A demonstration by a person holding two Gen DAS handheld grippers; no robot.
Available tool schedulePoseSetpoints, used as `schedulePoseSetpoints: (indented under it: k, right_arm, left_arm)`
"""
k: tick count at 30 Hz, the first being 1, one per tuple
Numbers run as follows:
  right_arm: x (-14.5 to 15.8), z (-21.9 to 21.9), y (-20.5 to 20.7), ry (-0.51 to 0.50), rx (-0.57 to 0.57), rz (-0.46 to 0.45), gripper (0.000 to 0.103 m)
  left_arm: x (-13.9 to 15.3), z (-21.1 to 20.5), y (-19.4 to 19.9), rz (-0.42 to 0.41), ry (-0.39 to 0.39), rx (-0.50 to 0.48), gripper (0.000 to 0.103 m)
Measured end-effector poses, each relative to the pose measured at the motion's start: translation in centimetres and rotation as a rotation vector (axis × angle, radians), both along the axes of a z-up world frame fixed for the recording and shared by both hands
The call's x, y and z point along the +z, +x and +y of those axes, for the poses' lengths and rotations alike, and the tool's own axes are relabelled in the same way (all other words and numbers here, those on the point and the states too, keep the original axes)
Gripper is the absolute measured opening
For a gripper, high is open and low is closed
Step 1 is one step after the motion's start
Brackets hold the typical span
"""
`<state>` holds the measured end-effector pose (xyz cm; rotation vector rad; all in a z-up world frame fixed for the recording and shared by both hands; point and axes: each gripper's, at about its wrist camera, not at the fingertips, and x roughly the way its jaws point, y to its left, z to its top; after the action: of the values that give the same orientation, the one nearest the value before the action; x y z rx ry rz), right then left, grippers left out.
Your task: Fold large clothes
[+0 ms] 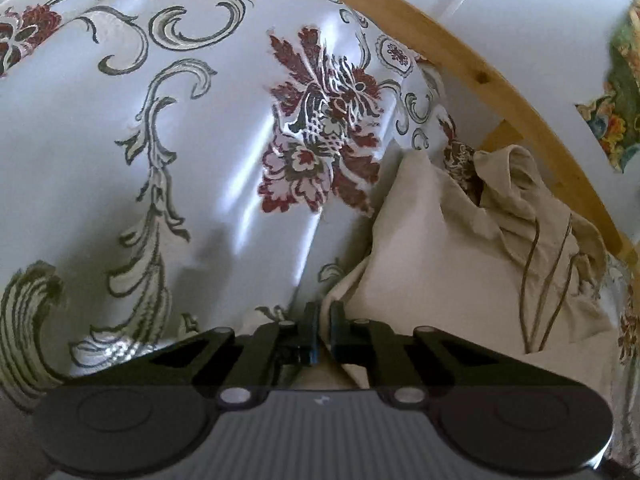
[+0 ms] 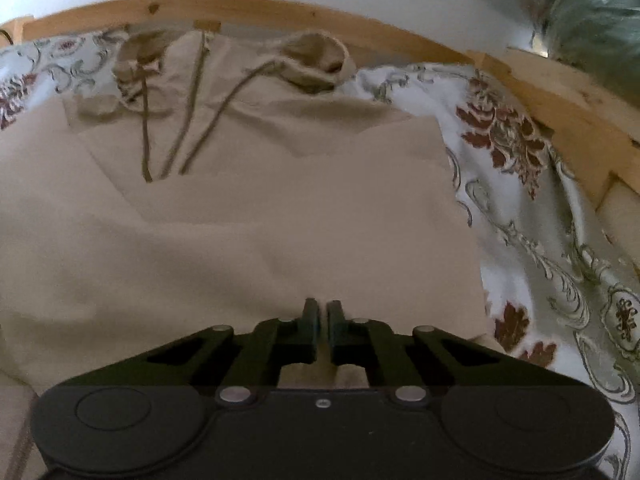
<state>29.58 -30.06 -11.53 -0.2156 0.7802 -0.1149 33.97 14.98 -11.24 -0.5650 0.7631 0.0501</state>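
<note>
A beige hooded garment (image 2: 260, 208) with brown drawstrings (image 2: 192, 112) lies on a bed, its hood (image 2: 316, 60) toward the wooden frame. In the left wrist view the garment (image 1: 440, 256) sits at the right, partly bunched. My left gripper (image 1: 324, 316) has its jaws nearly together on the garment's left edge, with cloth showing between the fingers. My right gripper (image 2: 323, 312) has its jaws nearly together over the garment's near part, pinching beige cloth.
A white bedspread (image 1: 160, 160) with red flowers and grey scrolls covers the bed. A curved wooden bed frame (image 1: 480, 76) runs behind it, also seen in the right wrist view (image 2: 280, 8). A white wall and a floral cloth (image 1: 620, 112) lie beyond.
</note>
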Motion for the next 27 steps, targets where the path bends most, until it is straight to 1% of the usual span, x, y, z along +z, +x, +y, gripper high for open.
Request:
schedulePoseSetpoints:
  k: [2,3,5,6,8,9,11,12,14,16,17,18,19,20,21,23,24,27]
  right_arm:
    - [0.0,-0.2,-0.2,-0.017,0.012,-0.005,0.004]
    - [0.1,-0.3,-0.2,-0.009,0.008,-0.009,0.004]
    - [0.6,-0.9,-0.2,0.055,-0.003,-0.035,0.008]
    - [1.1,-1.2,-0.3,0.090,0.002,-0.062,0.010]
    - [2.3,-0.8,-0.6,0.126,0.037,-0.116,0.024]
    - [3.0,-0.4,-0.7,0.141,0.068,-0.139,0.026]
    - [4.3,0.8,-0.9,0.184,0.147,-0.178,0.044]
    - [4.9,1.5,-0.8,0.212,0.183,-0.186,0.048]
    - [5.9,2.8,-0.3,0.290,0.233,-0.185,0.061]
    - [6.4,4.6,1.4,0.416,0.290,-0.133,0.068]
    - [6.5,5.9,2.8,0.459,0.323,-0.101,0.068]
    - [6.5,7.6,4.5,0.470,0.351,-0.062,0.068]
    - [6.5,9.7,6.4,0.457,0.371,-0.022,0.068]
    - [6.5,11.5,7.9,0.434,0.384,-0.003,0.067]
    - [6.4,13.6,9.6,0.409,0.404,0.006,0.067]
    - [6.0,17.0,12.3,0.392,0.452,-0.002,0.067]
    - [5.7,18.6,14.0,0.397,0.469,0.002,0.067]
    - [4.6,22.5,18.5,0.412,0.469,0.036,0.068]
  left_arm:
    - [0.2,0.0,-0.5,-0.027,0.000,-0.002,0.004]
    - [0.4,0.0,-0.7,-0.038,0.008,-0.008,0.004]
    - [0.9,-0.3,-0.8,-0.053,0.025,-0.023,0.004]
    - [1.1,-0.4,-0.9,-0.056,0.028,-0.025,0.005]
    - [1.4,-0.5,-0.9,-0.058,0.038,-0.034,0.005]
    - [1.6,-0.7,-0.9,-0.063,0.054,-0.047,0.004]
    - [1.7,-0.9,-1.0,-0.081,0.073,-0.063,0.004]
    - [1.7,-0.8,-1.1,-0.081,0.066,-0.062,0.004]
    - [1.3,-0.5,-0.9,-0.060,0.019,-0.042,0.004]
    - [0.8,0.0,-0.8,-0.042,-0.019,-0.032,0.004]
    - [0.6,0.3,-0.7,-0.034,-0.029,-0.033,0.004]
    - [0.4,0.4,-0.5,-0.028,-0.034,-0.037,0.004]
    - [0.3,0.5,-0.4,-0.024,-0.034,-0.042,0.004]
    - [0.1,0.6,-0.3,-0.024,-0.029,-0.050,0.004]
    - [0.0,0.6,-0.3,-0.025,-0.025,-0.056,0.004]
    - [-0.3,0.9,-0.2,-0.026,-0.041,-0.057,0.004]
    - [-0.4,1.1,-0.1,-0.024,-0.059,-0.055,0.004]
    - [-0.8,2.0,0.1,-0.006,-0.124,-0.045,0.004]
